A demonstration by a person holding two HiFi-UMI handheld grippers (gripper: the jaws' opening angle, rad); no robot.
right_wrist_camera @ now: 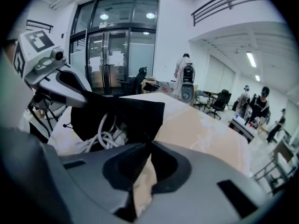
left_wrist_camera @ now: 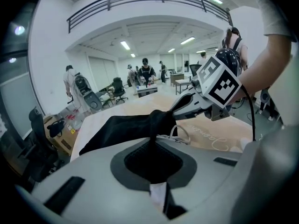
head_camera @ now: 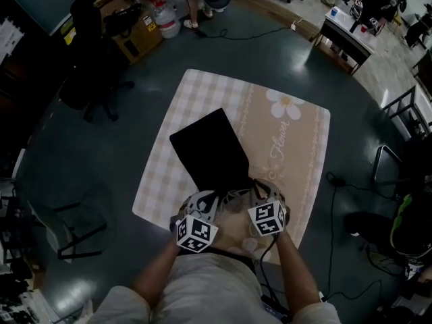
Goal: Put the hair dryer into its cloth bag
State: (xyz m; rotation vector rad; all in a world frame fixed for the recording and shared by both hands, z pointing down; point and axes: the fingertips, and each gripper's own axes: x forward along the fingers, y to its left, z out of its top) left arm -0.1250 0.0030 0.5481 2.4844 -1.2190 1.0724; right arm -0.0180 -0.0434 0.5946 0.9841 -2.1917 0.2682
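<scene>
The black cloth bag [head_camera: 209,154] lies flat near the middle of a checked beige mat [head_camera: 300,150] on the dark floor, with its closed end toward 11 o'clock and its mouth toward 6 o'clock, nearest the person. The left gripper [left_wrist_camera: 152,141] has its jaws together, pinching the mouth's rim at about 7 o'clock and gathering the fabric into a peak. The right gripper [right_wrist_camera: 150,143] is clamped on the rim at about 5 o'clock, jaw tips meeting on the black cloth. Coils of white cord [right_wrist_camera: 106,135] show inside the held-up mouth (the hair dryer's body itself cannot be made out).
</scene>
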